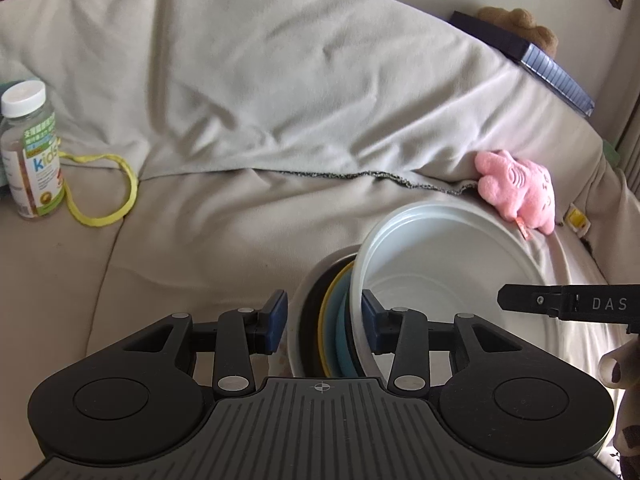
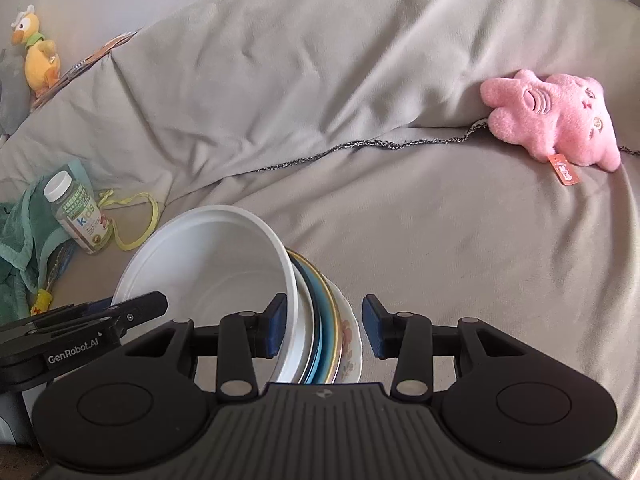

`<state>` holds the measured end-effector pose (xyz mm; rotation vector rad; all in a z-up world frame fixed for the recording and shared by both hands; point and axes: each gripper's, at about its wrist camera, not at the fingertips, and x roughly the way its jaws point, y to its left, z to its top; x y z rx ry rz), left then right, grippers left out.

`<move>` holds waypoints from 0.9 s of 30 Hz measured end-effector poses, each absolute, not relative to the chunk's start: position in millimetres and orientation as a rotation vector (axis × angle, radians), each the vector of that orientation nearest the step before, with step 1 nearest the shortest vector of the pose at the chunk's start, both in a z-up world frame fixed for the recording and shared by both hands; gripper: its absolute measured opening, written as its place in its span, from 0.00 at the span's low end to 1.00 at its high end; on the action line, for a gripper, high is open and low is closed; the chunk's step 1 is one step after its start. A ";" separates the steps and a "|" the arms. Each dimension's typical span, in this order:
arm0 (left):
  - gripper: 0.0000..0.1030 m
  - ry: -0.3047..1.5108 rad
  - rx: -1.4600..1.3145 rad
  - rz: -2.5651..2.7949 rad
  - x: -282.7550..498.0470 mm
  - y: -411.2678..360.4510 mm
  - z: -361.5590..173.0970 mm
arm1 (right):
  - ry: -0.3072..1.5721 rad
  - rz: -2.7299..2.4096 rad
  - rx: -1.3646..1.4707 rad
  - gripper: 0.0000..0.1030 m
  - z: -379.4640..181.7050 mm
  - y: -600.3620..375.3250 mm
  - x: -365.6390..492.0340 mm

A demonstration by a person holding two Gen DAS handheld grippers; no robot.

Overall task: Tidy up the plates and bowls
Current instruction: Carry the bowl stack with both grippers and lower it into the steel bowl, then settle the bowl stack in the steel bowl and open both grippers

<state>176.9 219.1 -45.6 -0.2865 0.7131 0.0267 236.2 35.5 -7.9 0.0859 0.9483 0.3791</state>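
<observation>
A stack of dishes stands tilted on edge on the grey sofa cover [image 1: 200, 248]. It is a deep white bowl [image 1: 440, 248] [image 2: 208, 248] nested against a blue plate [image 1: 342, 332], a yellow-rimmed plate [image 1: 325, 320] and a flower-patterned plate [image 2: 351, 340]. My left gripper [image 1: 324, 320] spans the stack, one pad inside the bowl and the other by the outer plate. My right gripper [image 2: 324, 326] spans it from the opposite side, one pad on the bowl's inner wall, the other at the flowered plate's rim. Each gripper's finger [image 1: 560, 300] [image 2: 132, 308] shows in the other's view.
A pink plush toy [image 1: 516, 188] [image 2: 560, 120] lies at the cushion seam. A vitamin bottle [image 1: 32, 152] [image 2: 80, 216], a yellow cord [image 1: 104, 200] and a green towel [image 2: 20, 240] lie to the left. A yellow duck toy [image 2: 36, 56] sits on the backrest.
</observation>
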 end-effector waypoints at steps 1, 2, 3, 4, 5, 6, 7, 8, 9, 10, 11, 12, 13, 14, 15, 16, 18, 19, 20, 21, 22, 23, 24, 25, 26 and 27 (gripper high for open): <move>0.41 0.704 -0.290 0.029 174.7 219.6 -44.6 | 0.956 0.385 0.099 0.40 -9.1 34.2 236.7; 0.40 0.693 -0.292 0.032 173.2 220.1 -43.2 | 0.963 0.389 0.114 0.40 -10.8 32.8 237.3; 0.40 0.684 -0.295 0.028 171.5 220.6 -42.0 | 0.964 0.385 0.124 0.40 -12.3 31.5 237.5; 0.40 0.676 -0.304 0.016 169.9 221.7 -40.8 | 0.963 0.378 0.128 0.40 -13.9 30.6 237.8; 0.40 0.671 -0.313 0.006 168.6 221.8 -40.0 | 0.963 0.376 0.126 0.41 -15.0 30.7 237.6; 0.40 0.674 -0.314 0.005 167.6 221.8 -40.1 | 0.965 0.376 0.125 0.41 -16.4 31.1 237.6; 0.41 0.679 -0.310 0.009 167.7 221.6 -40.8 | 0.971 0.377 0.124 0.41 -17.8 31.7 237.4; 0.42 0.684 -0.309 0.012 167.9 221.7 -42.1 | 0.979 0.380 0.122 0.41 -19.5 32.0 237.8; 0.42 0.689 -0.313 0.014 168.4 222.2 -43.5 | 0.986 0.382 0.124 0.42 -21.1 32.1 237.3; 0.43 0.695 -0.315 0.016 168.7 222.6 -44.9 | 0.992 0.382 0.129 0.43 -22.6 31.6 236.9; 0.45 0.701 -0.315 0.021 168.7 222.8 -46.2 | 0.997 0.381 0.137 0.45 -24.4 30.5 236.3; 0.46 0.704 -0.315 0.023 168.5 222.9 -47.3 | 1.004 0.382 0.145 0.46 -26.3 29.6 235.9; 0.47 0.703 -0.314 0.024 168.1 222.5 -48.0 | 1.013 0.385 0.156 0.47 -28.4 28.9 235.7; 0.47 0.706 -0.312 0.021 167.5 221.6 -48.9 | 1.028 0.391 0.169 0.47 -31.2 28.9 235.5; 0.47 0.710 -0.312 0.017 167.1 220.9 -49.8 | 1.043 0.395 0.181 0.48 -34.5 28.6 235.5; 0.46 0.712 -0.313 0.013 166.8 220.6 -50.3 | 1.056 0.397 0.191 0.48 -37.3 28.8 235.4; 0.46 0.712 -0.312 0.009 165.5 220.1 -51.0 | 1.078 0.400 0.202 0.48 -42.6 30.5 235.0; 0.46 0.712 -0.314 0.008 165.2 220.3 -51.3 | 1.089 0.401 0.206 0.48 -45.5 32.1 234.3; 0.46 0.714 -0.318 0.005 164.9 220.6 -51.7 | 1.101 0.404 0.210 0.48 -48.2 33.6 233.7; 0.46 0.714 -0.321 0.002 164.4 221.1 -52.2 | 1.114 0.410 0.218 0.48 -51.0 34.7 233.0; 0.46 0.715 -0.322 -0.001 163.9 221.3 -52.8 | 1.126 0.416 0.226 0.48 -53.5 35.9 232.4; 0.46 0.716 -0.322 -0.004 163.3 221.1 -53.2 | 1.136 0.427 0.234 0.47 -55.4 37.1 231.9; 0.46 0.718 -0.324 -0.008 162.8 220.6 -53.6 | 1.146 0.437 0.237 0.49 -57.1 39.5 230.7; 0.45 0.718 -0.327 -0.012 162.0 220.4 -53.6 | 1.140 0.433 0.229 0.49 -56.8 41.2 228.9; 0.45 0.718 -0.328 -0.015 161.3 220.4 -53.5 | 1.133 0.431 0.214 0.49 -55.9 43.6 226.9; 0.45 0.717 -0.329 -0.018 160.6 220.0 -53.1 | 1.128 0.430 0.201 0.49 -55.2 45.5 225.4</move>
